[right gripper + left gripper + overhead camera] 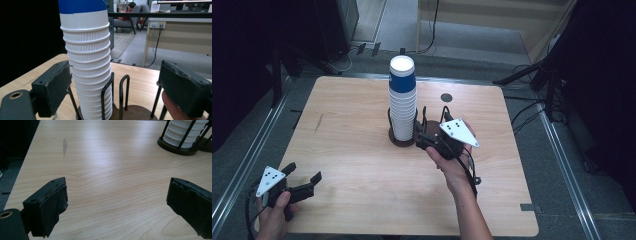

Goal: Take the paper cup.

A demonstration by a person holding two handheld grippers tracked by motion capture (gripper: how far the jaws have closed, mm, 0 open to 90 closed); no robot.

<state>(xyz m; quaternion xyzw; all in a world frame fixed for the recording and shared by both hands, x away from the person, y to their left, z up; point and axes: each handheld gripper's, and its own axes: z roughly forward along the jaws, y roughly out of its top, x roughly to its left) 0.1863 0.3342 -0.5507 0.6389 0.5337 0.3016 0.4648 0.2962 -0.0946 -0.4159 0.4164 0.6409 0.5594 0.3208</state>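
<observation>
A tall stack of upside-down white paper cups [402, 102], topped by a blue-banded cup, stands in a black wire holder [401, 141] on a dark round base at the middle of the wooden table [362, 125]. My right gripper [428, 131] hovers just right of the stack, held by a hand. In the right gripper view its jaws stand open [118, 87], the cup stack [87, 62] rising close beside the left jaw, nothing pressed between the pads. My left gripper [305, 172] rests low at the table's front left corner, open [116, 195] over bare wood.
A second dark base with wire posts [135, 112] sits right beside the stack's holder, under my right gripper. A small dark disc [446, 97] lies farther back on the table. Cables and stand legs ring the table on the floor.
</observation>
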